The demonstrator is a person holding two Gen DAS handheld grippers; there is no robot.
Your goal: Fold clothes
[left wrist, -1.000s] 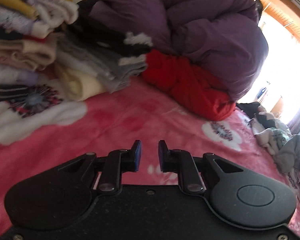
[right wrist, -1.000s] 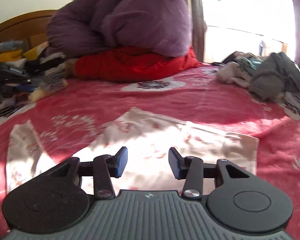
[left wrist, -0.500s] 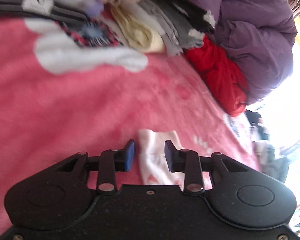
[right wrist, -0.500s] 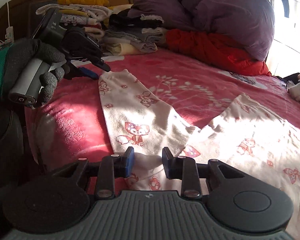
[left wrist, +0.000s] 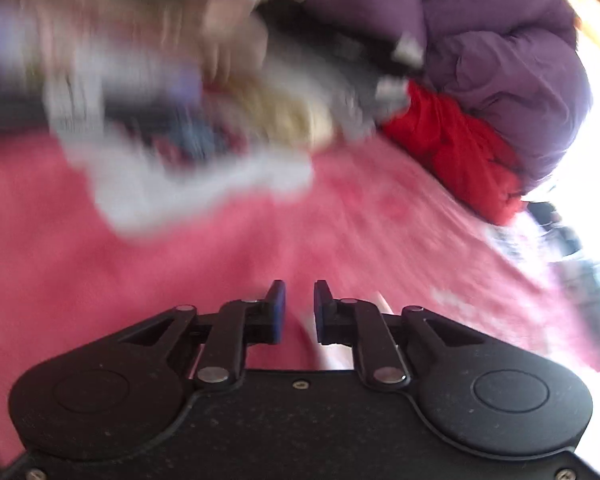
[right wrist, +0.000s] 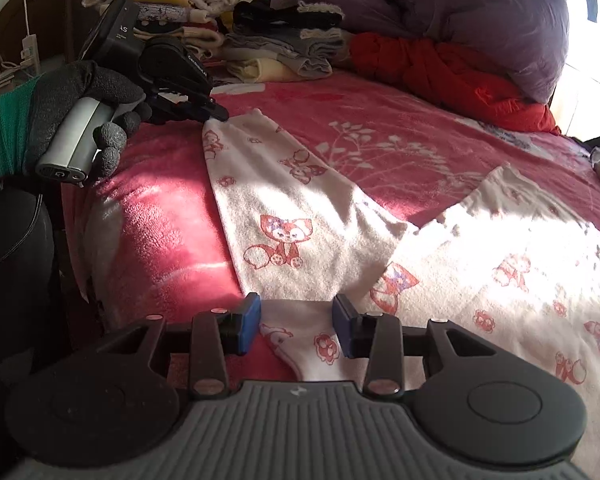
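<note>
Pink blanket [right wrist: 160, 216] bears a white fox-print top [right wrist: 284, 216], spread flat directly ahead of the right gripper [right wrist: 296, 312]. The jaws stand half apart and have just been opening; the hem lies between them, and the pads are not pressing on it. Far end of the sleeve: left gripper [left wrist: 300, 304], held by a gloved hand [right wrist: 76, 112]. Its jaws are narrow and have just been closing, with pale cloth at the right pad; blur hides any grip. Beyond it sit stacked folded clothes [right wrist: 172, 20], a red bundle [right wrist: 440, 68] and a purple duvet [right wrist: 480, 8].
</note>
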